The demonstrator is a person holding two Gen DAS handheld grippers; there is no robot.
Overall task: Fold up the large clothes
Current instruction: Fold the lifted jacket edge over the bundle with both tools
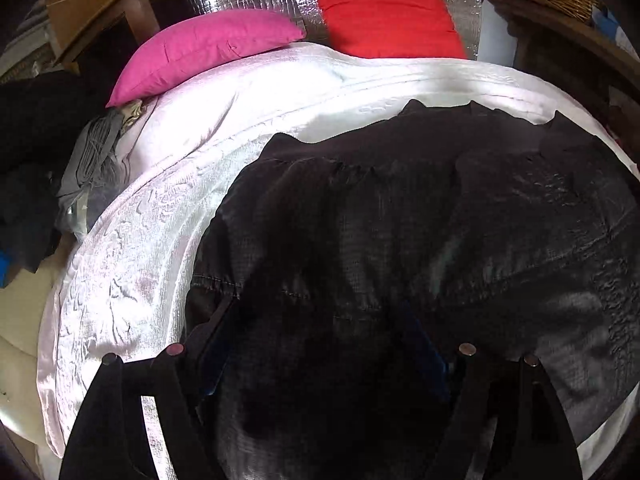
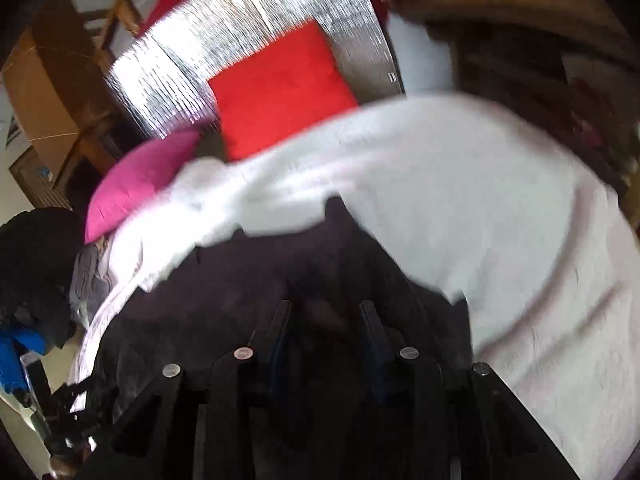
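Left wrist, glossy black garment (image 1: 400,216), white quilted bedspread (image 1: 168,184)

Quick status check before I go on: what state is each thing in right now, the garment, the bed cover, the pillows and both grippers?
Black garment: spread on the bed, rumpled, not yet folded.
White bed cover: laid over the bed, wrinkled.
Pink pillow: lying at the head end, tilted.
Red pillow: leaning against the silver panel.
Left gripper: open, over the garment.
Right gripper: partly closed over the garment; grip unclear.

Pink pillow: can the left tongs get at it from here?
Probably yes. The pink pillow lies uncovered at the far edge of the white bedspread; only the black garment and open bedding lie between.
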